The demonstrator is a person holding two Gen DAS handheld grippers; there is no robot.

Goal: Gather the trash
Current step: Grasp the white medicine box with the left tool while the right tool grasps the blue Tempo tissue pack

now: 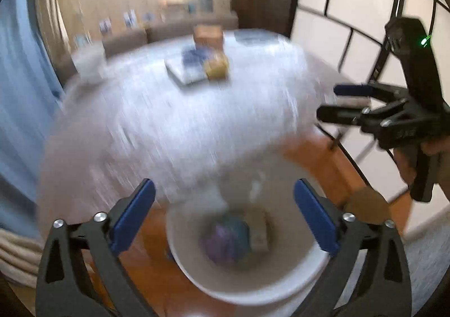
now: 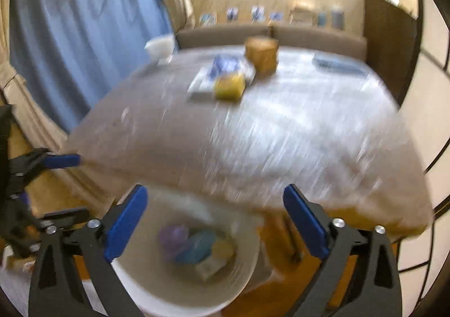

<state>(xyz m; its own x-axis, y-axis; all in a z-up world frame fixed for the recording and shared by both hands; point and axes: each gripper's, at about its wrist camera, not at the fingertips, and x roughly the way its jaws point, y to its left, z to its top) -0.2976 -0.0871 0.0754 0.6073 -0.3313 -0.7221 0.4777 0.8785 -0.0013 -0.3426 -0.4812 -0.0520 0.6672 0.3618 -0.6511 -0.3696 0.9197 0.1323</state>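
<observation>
Both claws stood released and empty over a white bin (image 1: 242,286): the left claw (image 1: 225,215) and the right claw (image 2: 215,221) each had spread pads. Trash (image 2: 197,243) already lay in the bin's bottom, blurred purple, teal and yellow wrappers. On the worktop (image 2: 281,131) a yellow packet (image 2: 229,86) probably remained, likely light and crushable, best pinched across its short sides.
</observation>
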